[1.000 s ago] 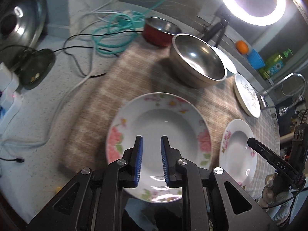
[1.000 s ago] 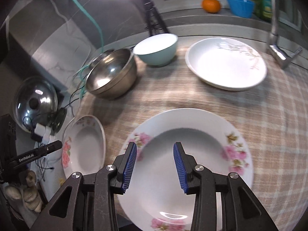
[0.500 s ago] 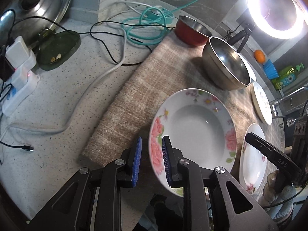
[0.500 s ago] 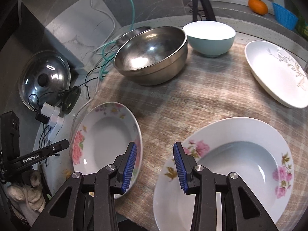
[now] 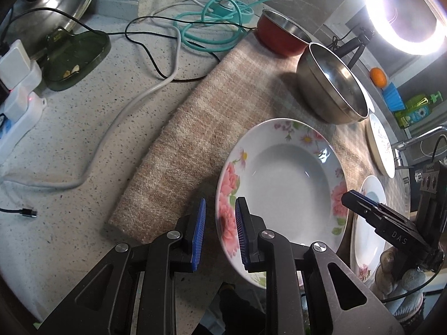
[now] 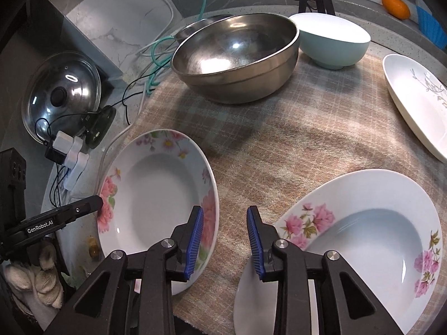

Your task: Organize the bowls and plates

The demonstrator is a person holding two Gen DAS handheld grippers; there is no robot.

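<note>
Plates: your left gripper [image 5: 219, 233], jaws narrow and empty, straddles the near rim of the left floral plate [image 5: 282, 192] on the cloth [image 5: 195, 128]; right gripper [image 6: 223, 241] has been closing, empty, between both plates; next, likely pinch that rim squarely.

We see a ring light [image 5: 405, 14] blown out top right, glare on the steel bowl [image 6: 237, 53], dark fisheye corners, sharp focus.
</note>
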